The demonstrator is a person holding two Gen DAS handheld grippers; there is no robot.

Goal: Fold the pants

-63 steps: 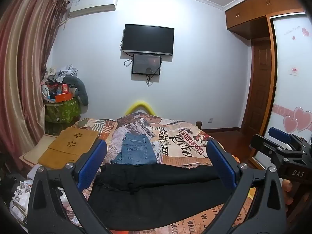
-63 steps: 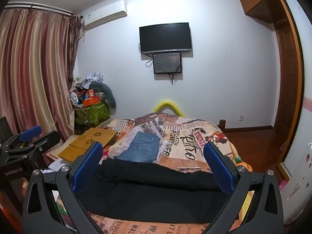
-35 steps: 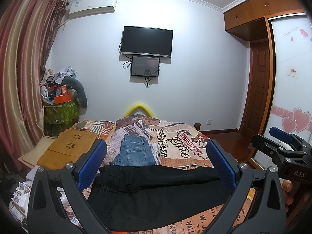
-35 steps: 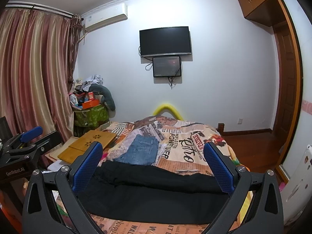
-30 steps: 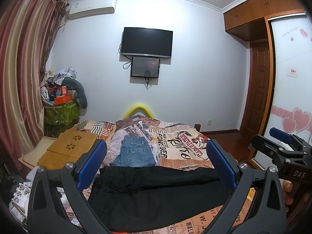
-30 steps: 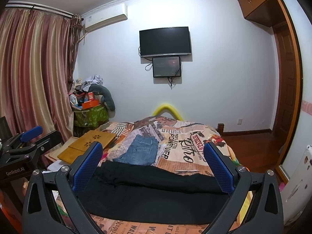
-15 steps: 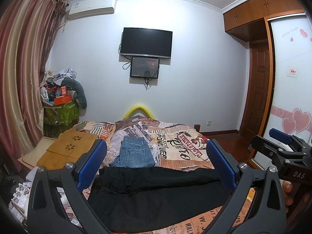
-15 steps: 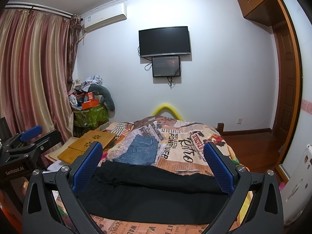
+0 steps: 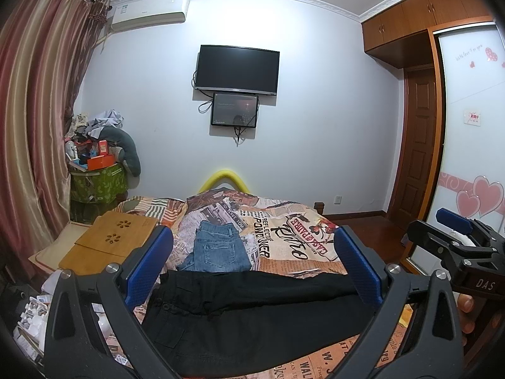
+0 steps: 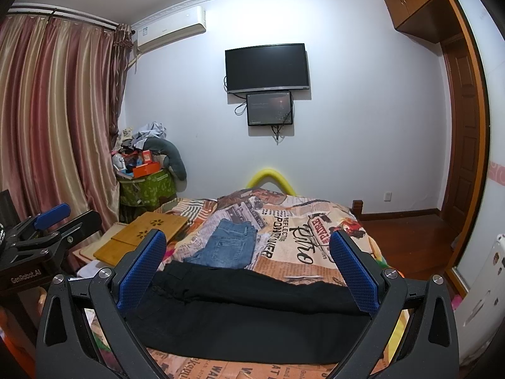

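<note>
Left tool (image 9: 252,271) spread wide, gripping nothing; right tool (image 10: 247,271) likewise gaping and empty — both raised clear of the bed (image 9: 303,240). Directly below and ahead of both tools, black pants (image 9: 252,309) lying crosswise, waistband under the left finger, legs running toward the right. Just beyond, folded jeans (image 9: 217,246) nearly touching the far edge. Likely trouble: pinching only the top layer so the fold drags crooked, or snagging the bedcover — even catching the jeans on a deep reach.
</note>
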